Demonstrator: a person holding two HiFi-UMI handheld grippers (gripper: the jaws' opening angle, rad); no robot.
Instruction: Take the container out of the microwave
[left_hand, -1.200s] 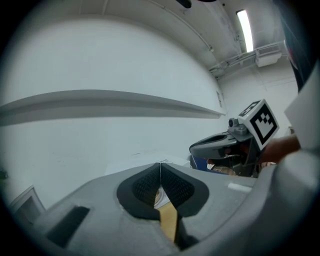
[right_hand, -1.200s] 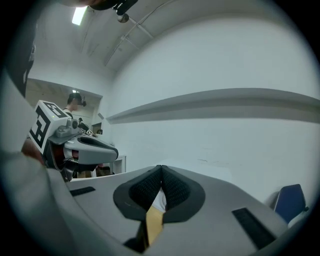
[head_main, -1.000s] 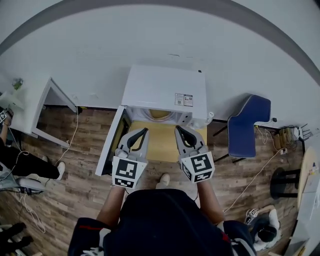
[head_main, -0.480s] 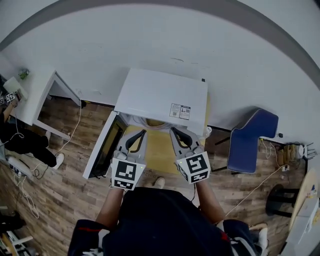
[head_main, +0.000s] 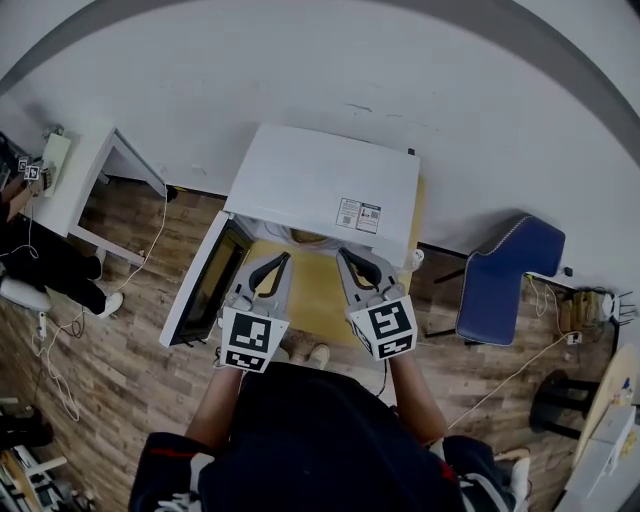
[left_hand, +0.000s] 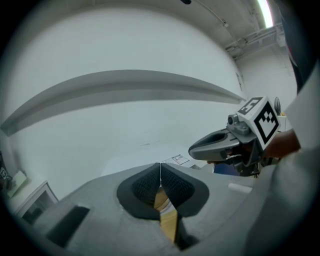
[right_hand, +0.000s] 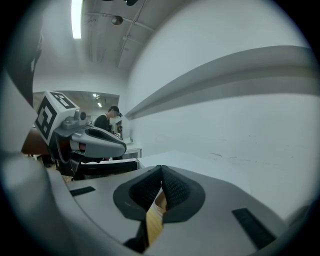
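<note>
The white microwave (head_main: 325, 190) stands on a yellow table (head_main: 315, 295), its door (head_main: 205, 288) swung open to the left. Only a tan rim of the container (head_main: 308, 238) shows under the oven's top edge; the rest is hidden inside. My left gripper (head_main: 281, 262) and right gripper (head_main: 349, 258) are side by side over the table, tips just short of the opening, touching nothing. In the left gripper view the left gripper (left_hand: 160, 172) has its pads pressed together, empty. The right gripper (right_hand: 161, 175) is likewise shut and empty.
A blue chair (head_main: 505, 275) stands to the right of the table. A white desk (head_main: 70, 185) stands at the far left, with a person (head_main: 40, 270) beside it. Cables trail over the wood floor (head_main: 110, 360). A white wall (head_main: 330, 80) rises behind the microwave.
Both grippers have moved forward toward the microwave's opening and sunk a little. The oven's top now hides more of its inside. Both stay shut.
</note>
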